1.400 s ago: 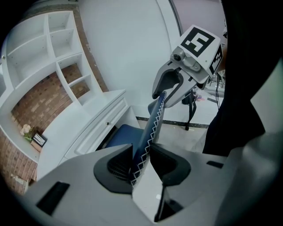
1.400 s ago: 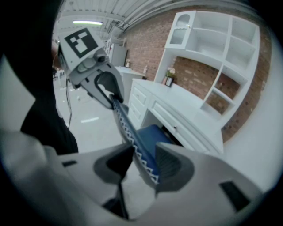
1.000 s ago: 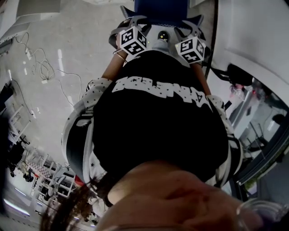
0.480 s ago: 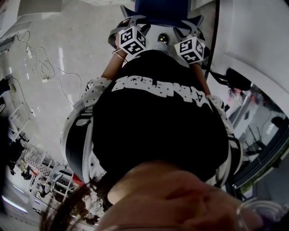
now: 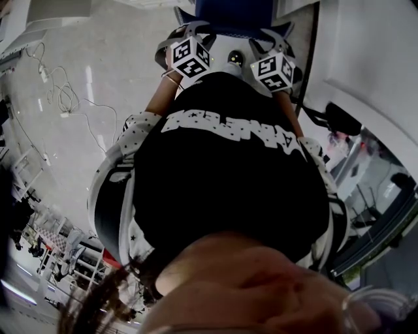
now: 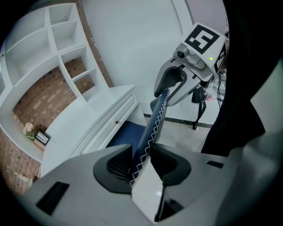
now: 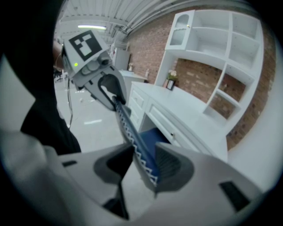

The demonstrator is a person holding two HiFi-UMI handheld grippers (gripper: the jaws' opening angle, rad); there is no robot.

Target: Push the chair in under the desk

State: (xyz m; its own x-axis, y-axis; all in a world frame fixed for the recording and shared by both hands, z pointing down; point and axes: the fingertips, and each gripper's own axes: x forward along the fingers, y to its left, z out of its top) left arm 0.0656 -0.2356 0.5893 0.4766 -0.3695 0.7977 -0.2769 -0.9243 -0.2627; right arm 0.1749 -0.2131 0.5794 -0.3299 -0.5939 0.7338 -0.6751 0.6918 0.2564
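Observation:
A blue chair [image 5: 232,13] with white zigzag stitching along its back stands in front of a white desk [image 6: 88,128], and its seat [image 6: 128,132] reaches under the desktop. Both grippers hold the top edge of the chair back [image 6: 152,126]. My left gripper [image 6: 140,165] is shut on that edge. My right gripper [image 7: 143,163] is shut on the same edge further along, and it also shows in the left gripper view [image 6: 170,84]. In the head view the left gripper [image 5: 189,32] and the right gripper [image 5: 277,36] sit side by side at the top, beyond the person's black shirt.
White shelves [image 7: 221,53] against a brick wall rise above the desk. A small plant [image 7: 170,79] and a frame [image 6: 41,138] stand on the desktop. Loose cables [image 5: 62,98] lie on the grey floor at the left. A black stand [image 6: 199,110] is behind the chair.
The desk at the right of the head view has slid slightly nearer and the floor has shifted a little. Both grippers stay on the chair back as before.

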